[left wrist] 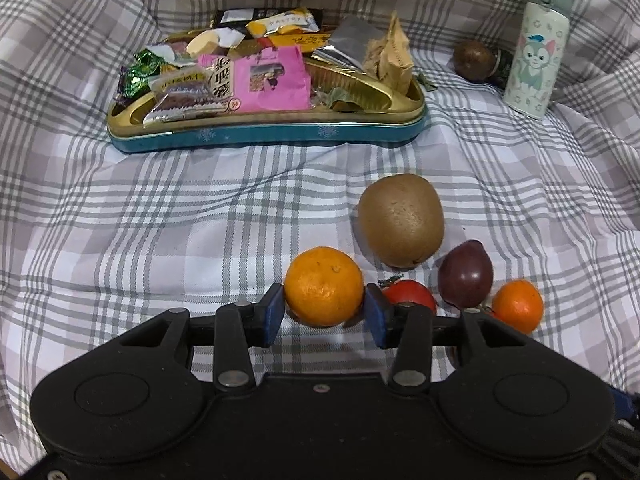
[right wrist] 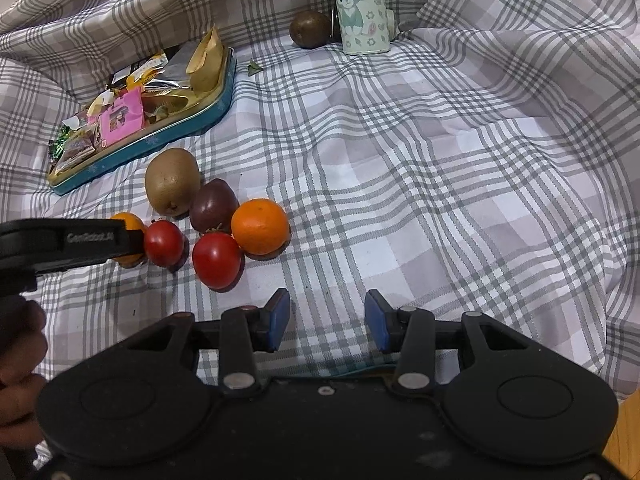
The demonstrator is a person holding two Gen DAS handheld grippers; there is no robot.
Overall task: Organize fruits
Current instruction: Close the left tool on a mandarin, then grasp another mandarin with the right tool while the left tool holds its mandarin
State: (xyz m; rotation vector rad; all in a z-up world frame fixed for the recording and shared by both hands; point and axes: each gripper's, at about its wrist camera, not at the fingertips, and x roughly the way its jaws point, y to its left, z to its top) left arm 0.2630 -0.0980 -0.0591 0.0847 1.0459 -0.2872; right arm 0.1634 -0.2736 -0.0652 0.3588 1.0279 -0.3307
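Note:
My left gripper is closed on a mandarin orange low over the plaid cloth; it also shows at the left of the right wrist view. Beside it lie a kiwi, a purple passion fruit, a red tomato and a second orange. The right wrist view shows the same cluster: kiwi, passion fruit, orange and two tomatoes. My right gripper is open and empty, right of the cluster.
A teal and gold tin full of snack wrappers sits at the back, also in the right wrist view. A cat-print bottle stands far back with a brown round fruit beside it. Rumpled cloth rises around.

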